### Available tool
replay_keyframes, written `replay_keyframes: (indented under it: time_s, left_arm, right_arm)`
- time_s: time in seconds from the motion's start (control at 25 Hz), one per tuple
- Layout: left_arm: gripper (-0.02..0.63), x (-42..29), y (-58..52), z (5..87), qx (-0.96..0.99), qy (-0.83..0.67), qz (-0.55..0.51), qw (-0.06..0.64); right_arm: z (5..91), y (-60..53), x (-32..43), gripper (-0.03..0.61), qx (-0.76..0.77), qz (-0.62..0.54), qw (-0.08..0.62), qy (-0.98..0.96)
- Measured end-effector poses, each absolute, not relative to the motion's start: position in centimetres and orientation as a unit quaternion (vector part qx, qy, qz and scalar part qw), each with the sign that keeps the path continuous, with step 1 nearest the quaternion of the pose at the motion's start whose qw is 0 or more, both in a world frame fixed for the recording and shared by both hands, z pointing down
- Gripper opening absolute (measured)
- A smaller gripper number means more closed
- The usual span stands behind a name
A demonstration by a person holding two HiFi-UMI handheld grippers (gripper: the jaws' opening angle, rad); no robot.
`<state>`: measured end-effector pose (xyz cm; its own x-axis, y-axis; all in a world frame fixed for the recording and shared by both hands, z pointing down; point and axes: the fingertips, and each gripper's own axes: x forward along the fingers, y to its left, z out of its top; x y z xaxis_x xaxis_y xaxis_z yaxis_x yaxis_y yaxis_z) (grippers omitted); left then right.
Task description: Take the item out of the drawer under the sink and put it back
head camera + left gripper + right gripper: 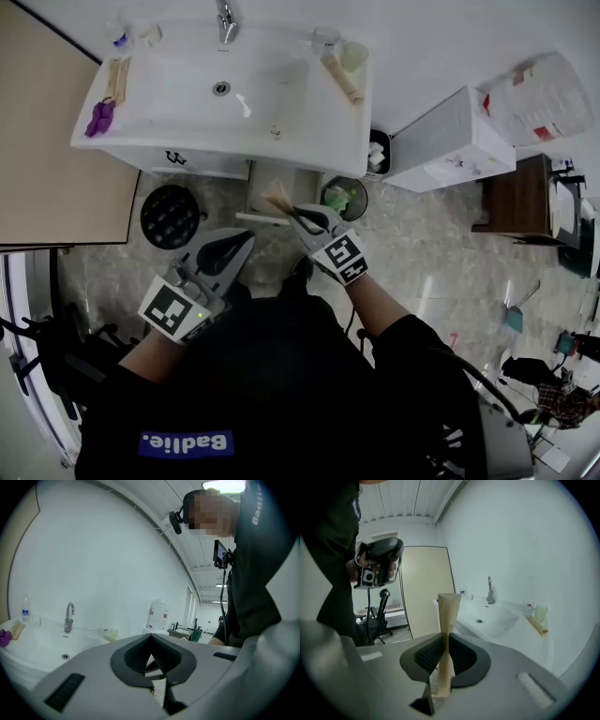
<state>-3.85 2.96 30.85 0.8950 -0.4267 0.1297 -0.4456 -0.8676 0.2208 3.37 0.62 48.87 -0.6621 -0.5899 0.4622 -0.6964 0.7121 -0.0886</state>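
The white sink point(281, 141) fills the top of the head view, and the drawer point(270, 180) below its front edge stands pulled out. My right gripper point(302, 219) hovers over the drawer, shut on a flat beige tube point(278, 198). In the right gripper view the beige tube point(449, 616) stands upright, pinched between the dark pads, with the right gripper point(443, 665) tilted up towards the sink point(492, 620). My left gripper point(228, 249) hangs lower left of the drawer, jaws together and holding nothing. Its own view shows the left gripper point(151, 662) pointing at the wall above the sink point(42, 653).
A black round bin point(171, 216) stands on the floor left of the drawer, a green-lined bin point(343, 198) to its right. A white cabinet point(459, 141) and a dark wooden table point(516, 197) lie further right. A beige door point(56, 141) bounds the left. Toiletries line the sink rim.
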Motion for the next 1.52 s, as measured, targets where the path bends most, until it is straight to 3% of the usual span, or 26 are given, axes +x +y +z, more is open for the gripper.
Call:
replay_keyframes:
  time_s: [1.52]
  left_arm:
    - [0.005, -5.6, -0.8, 35.8, 0.952, -0.257, 0.079, 0.147]
  right_arm:
    - [76.0, -5.8, 4.5, 0.037, 0.234, 0.172, 0.469, -0.834]
